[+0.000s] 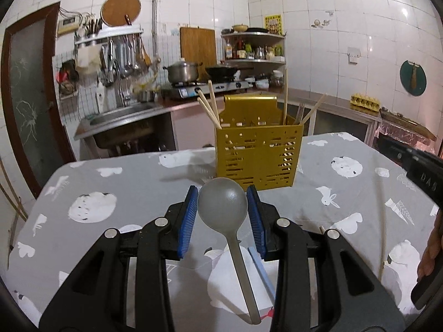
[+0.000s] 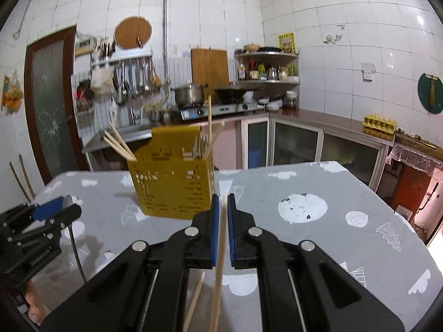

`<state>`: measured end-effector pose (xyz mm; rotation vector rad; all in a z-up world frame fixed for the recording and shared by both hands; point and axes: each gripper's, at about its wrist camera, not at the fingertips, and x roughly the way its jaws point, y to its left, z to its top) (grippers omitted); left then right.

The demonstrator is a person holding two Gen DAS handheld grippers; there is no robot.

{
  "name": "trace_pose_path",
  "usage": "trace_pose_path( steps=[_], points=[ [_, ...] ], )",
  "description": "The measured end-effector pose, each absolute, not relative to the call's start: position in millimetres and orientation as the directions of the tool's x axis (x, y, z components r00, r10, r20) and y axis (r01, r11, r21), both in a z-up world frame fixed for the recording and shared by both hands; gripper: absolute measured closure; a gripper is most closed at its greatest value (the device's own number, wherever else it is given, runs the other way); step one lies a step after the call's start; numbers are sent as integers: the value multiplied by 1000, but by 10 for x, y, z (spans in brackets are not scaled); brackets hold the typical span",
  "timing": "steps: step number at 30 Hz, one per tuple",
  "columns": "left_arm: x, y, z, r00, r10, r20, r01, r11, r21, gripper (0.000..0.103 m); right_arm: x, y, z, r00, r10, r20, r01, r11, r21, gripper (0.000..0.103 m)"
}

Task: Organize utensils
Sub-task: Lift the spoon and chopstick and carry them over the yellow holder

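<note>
A yellow perforated utensil holder (image 1: pixel 259 156) stands on the grey patterned table (image 1: pixel 110 182), with several chopsticks and a fork in it; it also shows in the right wrist view (image 2: pixel 173 185). My left gripper (image 1: pixel 223 197) is shut on a grey spoon (image 1: pixel 223 206), bowl between the blue pads, handle hanging down, just in front of the holder. My right gripper (image 2: pixel 223 203) is shut on a wooden chopstick (image 2: pixel 218 262), beside the holder's right side. The left gripper also shows in the right wrist view (image 2: pixel 52 207) at the left. A second chopstick (image 2: pixel 195 301) lies on the table below.
A white box (image 1: pixel 235 282) lies on the table under the left gripper. Behind the table are a sink (image 1: pixel 121 116), a stove with a pot (image 1: pixel 184 72) and wok, and a corner shelf (image 1: pixel 253 47). The table's right edge (image 2: pixel 387 202) drops to the floor.
</note>
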<state>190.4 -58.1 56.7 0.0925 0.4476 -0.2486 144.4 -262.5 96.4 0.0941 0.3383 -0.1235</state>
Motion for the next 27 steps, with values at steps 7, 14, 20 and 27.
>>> trace_pose_path(
  steps=[7,14,20,27],
  points=[
    [1734,-505,694,901,-226,-369,258,965,37,68,1346,-2544,1087,939,-134,-318,147,989,17,97],
    [1871,-481,634,885,-216,-413,251,967,32,68,1701,-2644,757,879,-101,-466,131,991,33,96],
    [2093,-463,544,864,-205,-460,244,969,26,68,2126,-2797,307,788,-117,-604,182,982,47,48],
    [2445,-458,440,822,-206,-530,247,969,6,68,2500,-2824,-43,680,-148,-718,193,981,-19,59]
  ],
)
